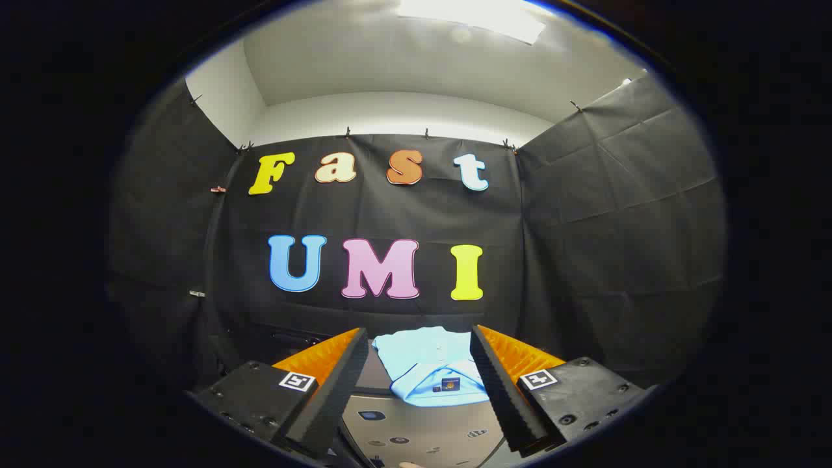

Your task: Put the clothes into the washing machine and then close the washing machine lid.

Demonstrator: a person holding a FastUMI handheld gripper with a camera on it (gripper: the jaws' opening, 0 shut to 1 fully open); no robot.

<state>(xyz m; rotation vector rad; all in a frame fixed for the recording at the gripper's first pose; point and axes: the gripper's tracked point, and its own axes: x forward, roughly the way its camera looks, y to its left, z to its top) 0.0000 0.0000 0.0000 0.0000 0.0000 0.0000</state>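
Light blue and soft-looking, the folded cotton-like polo shirt [429, 367] lies low in the middle of the frame, its collar turned toward the camera and a small dark tag sewn at the neck. It rests just ahead of the gripper [419, 344], seen in the gap between the two fingers, with nothing pressing on it. The gripper's fingers stand wide apart and hold nothing; each is a wedge-shaped slab with a finely ribbed, saw-toothed inner face, mounted on a matte block studded with screws and bearing a small square black-and-white marker. Beneath the shirt's near edge sits the smooth grey washing machine top panel [422, 429], curved at its rim, with small round and oval printed symbols across it. Behind everything hangs the creased black cloth wall [611, 214], pinned by small clips along its upper hem, under a plain white ceiling with a bright rectangular light panel [474, 16] at the top of the frame.
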